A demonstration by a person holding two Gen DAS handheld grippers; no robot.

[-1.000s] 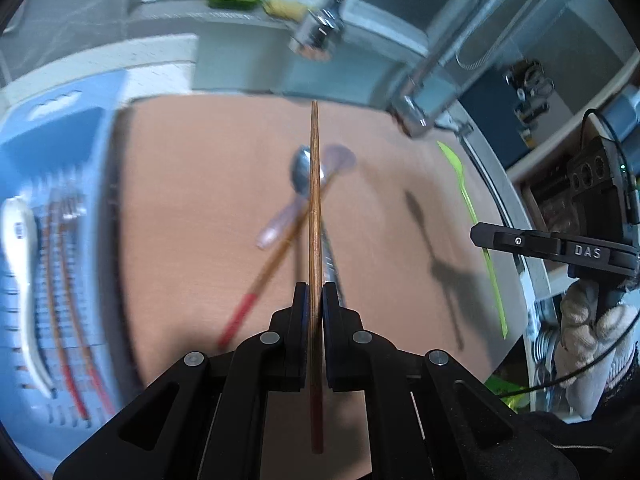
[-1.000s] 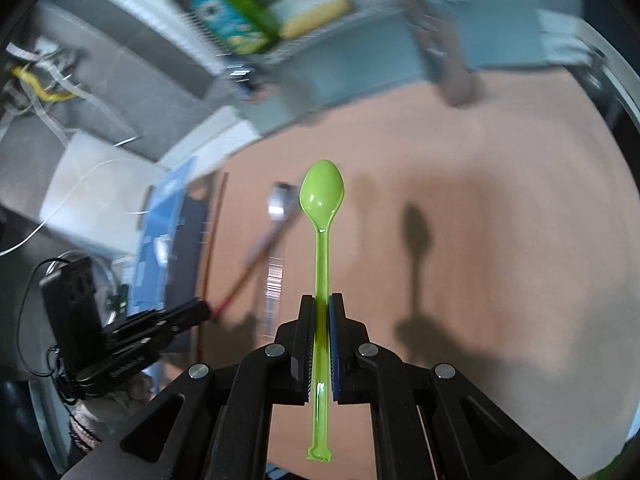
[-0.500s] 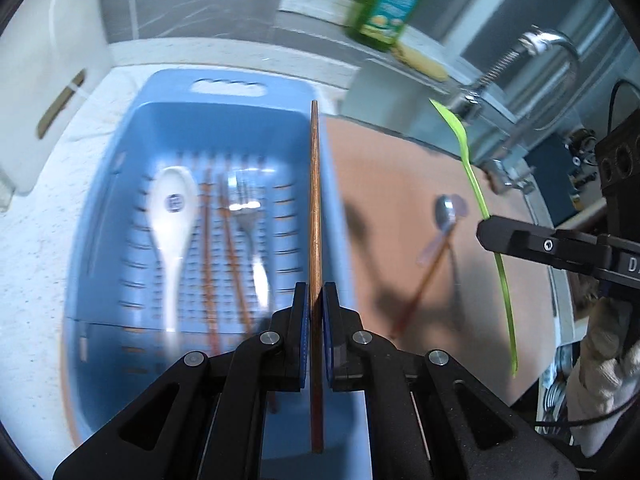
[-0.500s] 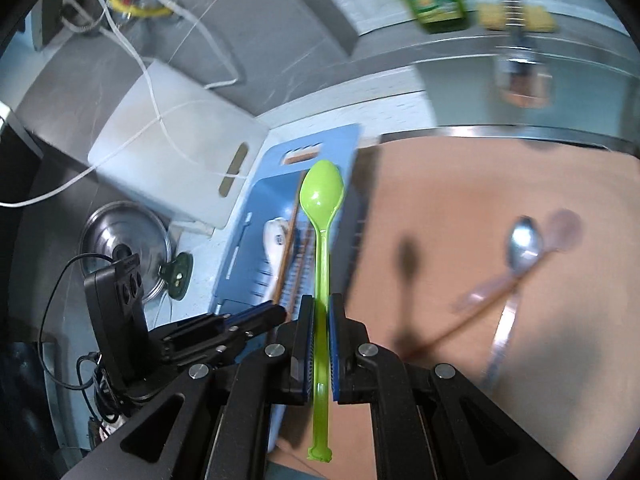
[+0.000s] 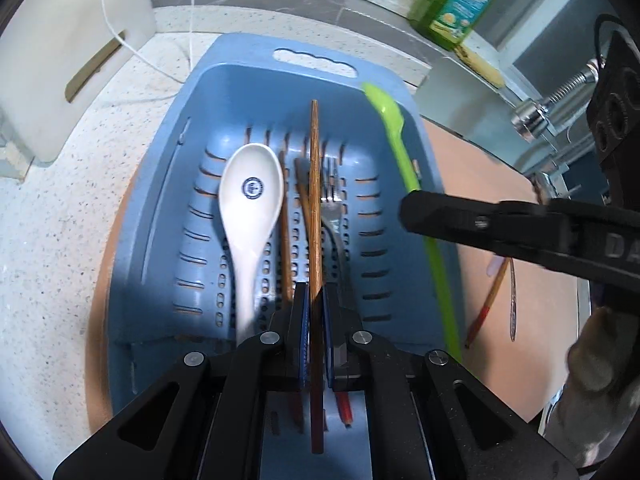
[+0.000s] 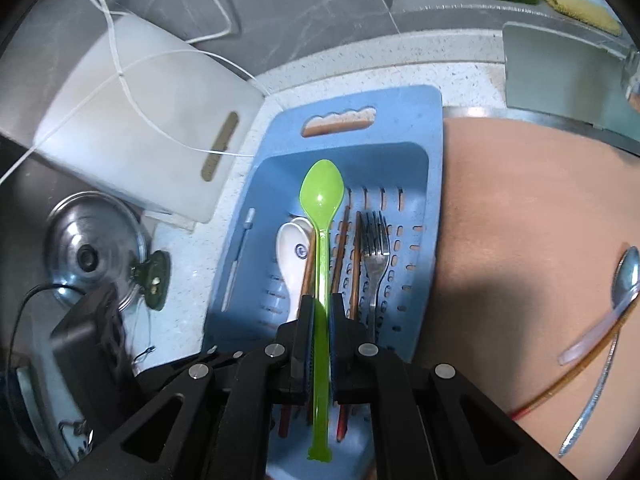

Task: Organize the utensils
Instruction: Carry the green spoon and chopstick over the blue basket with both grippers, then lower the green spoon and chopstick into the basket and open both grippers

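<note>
My left gripper [image 5: 315, 300] is shut on a brown chopstick [image 5: 314, 184] and holds it over the blue slotted basket [image 5: 248, 80]. My right gripper [image 6: 319, 312] is shut on a green plastic spoon [image 6: 322, 196], also over the basket [image 6: 434, 168]; spoon and gripper show in the left wrist view [image 5: 396, 140]. In the basket lie a white ceramic spoon [image 5: 250, 200], a metal fork [image 6: 375, 248] and red-tipped chopsticks [image 6: 339, 252]. A metal spoon [image 6: 624, 276], a clear plastic spoon [image 6: 592, 336] and a chopstick [image 6: 568, 380] lie on the tan mat.
A white cutting board [image 6: 132, 148] leans behind the basket. A pot lid [image 6: 88, 256] lies left of it. A green soap bottle [image 5: 460, 0] and a faucet [image 5: 548, 108] stand at the back right. The tan mat [image 6: 520, 208] lies right of the basket.
Both grippers have swung left from over the tan mat to over the blue basket and lower toward it, each still holding its utensil.
</note>
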